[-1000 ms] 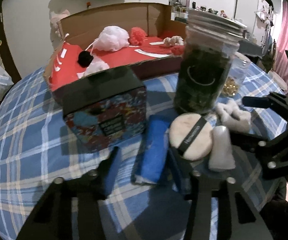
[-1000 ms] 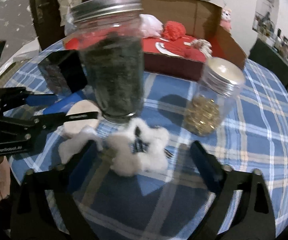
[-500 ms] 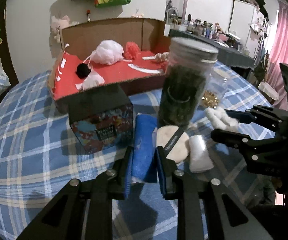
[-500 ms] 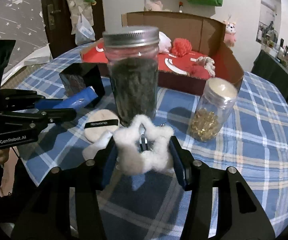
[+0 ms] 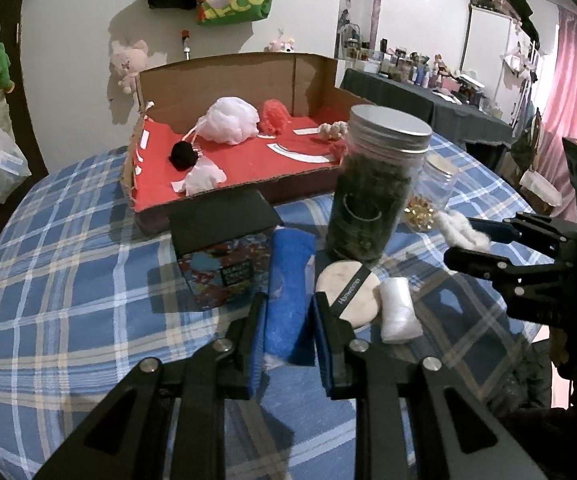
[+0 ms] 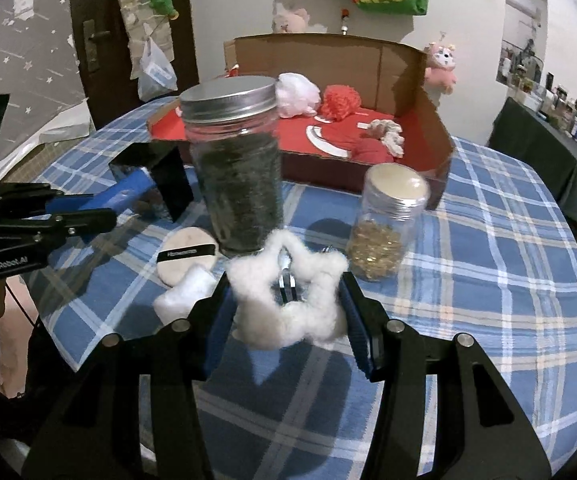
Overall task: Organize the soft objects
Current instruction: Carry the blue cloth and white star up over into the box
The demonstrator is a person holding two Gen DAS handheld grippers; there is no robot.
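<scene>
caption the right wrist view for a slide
Right gripper shut on white fluffy star, jars behind.

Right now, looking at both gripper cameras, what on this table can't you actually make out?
- Small gold-filled jar: in the left wrist view the tall dark jar covers most of it.
- Patterned box: in the right wrist view only a dark corner shows; its print faces away.
- Blue cloth: its near end is hidden between the left gripper fingers.
- Metal piece inside the white fluffy ring: too small to identify.
- Powder puff band lettering: too blurred to read.

Plaid table [image 5: 68,280]; jars [image 6: 236,160], box [image 5: 240,80]
</scene>
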